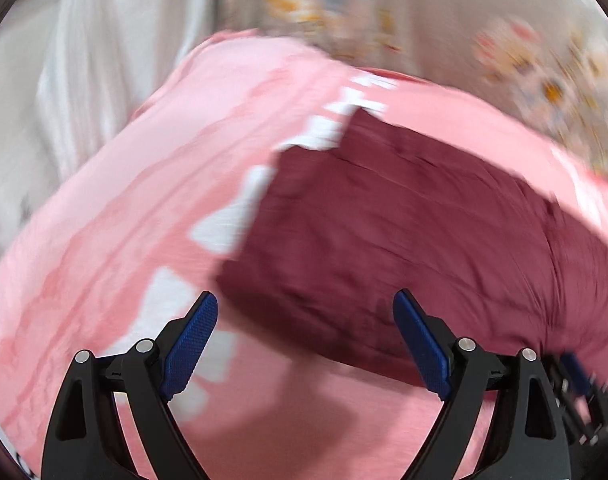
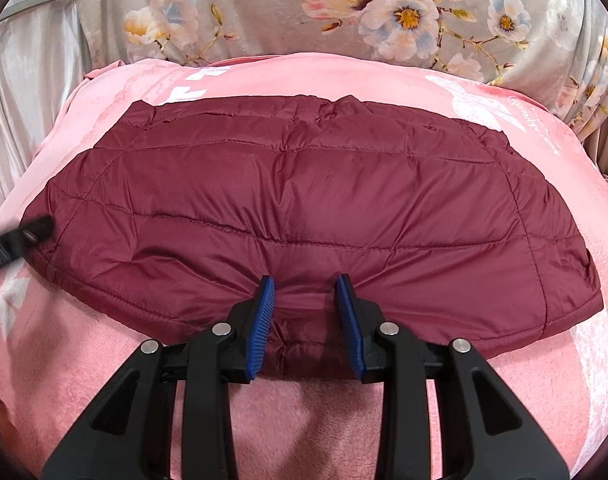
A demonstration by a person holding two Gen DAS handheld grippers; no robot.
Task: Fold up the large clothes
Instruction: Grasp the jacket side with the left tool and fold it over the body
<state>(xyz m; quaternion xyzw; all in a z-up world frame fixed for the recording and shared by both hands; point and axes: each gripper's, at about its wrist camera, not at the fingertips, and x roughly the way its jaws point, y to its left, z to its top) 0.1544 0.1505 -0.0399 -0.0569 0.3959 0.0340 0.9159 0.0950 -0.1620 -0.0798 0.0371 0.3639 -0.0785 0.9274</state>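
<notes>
A dark red quilted jacket lies folded flat on a pink blanket. My right gripper pinches the near hem of the jacket at its middle, and the fabric bunches between the blue pads. In the blurred left wrist view the jacket lies ahead and to the right. My left gripper is open and empty, over the jacket's near left corner. Part of the left gripper shows at the jacket's left edge in the right wrist view. Part of the right gripper shows at the lower right of the left wrist view.
The pink blanket has white printed patterns. A grey floral sheet lies behind it. White satin fabric lies at the left, also in the left wrist view.
</notes>
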